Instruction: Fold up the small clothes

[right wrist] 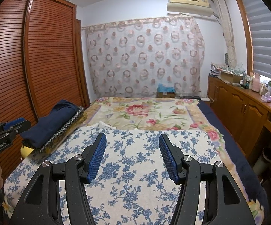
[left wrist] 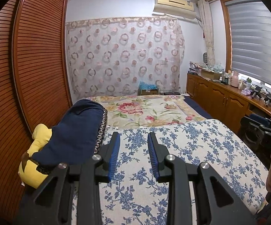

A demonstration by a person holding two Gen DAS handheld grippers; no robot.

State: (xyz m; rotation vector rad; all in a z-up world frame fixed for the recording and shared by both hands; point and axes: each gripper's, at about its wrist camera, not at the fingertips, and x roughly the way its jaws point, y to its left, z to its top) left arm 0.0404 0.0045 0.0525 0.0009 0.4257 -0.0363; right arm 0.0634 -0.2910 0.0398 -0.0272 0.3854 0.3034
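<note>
A folded navy garment lies on top of a stack at the bed's left edge, over a dark ring-patterned cloth and a yellow item. The stack also shows in the right wrist view. My left gripper is open and empty, held above the blue-flowered white cloth, just right of the stack. My right gripper is open and empty over the same cloth. Each gripper shows at the edge of the other's view: the right one, the left one.
A pink-flowered blanket covers the far half of the bed. A slatted wooden wardrobe stands close on the left. A wooden cabinet with bottles and clutter runs along the right under the window. A curtain hangs on the far wall.
</note>
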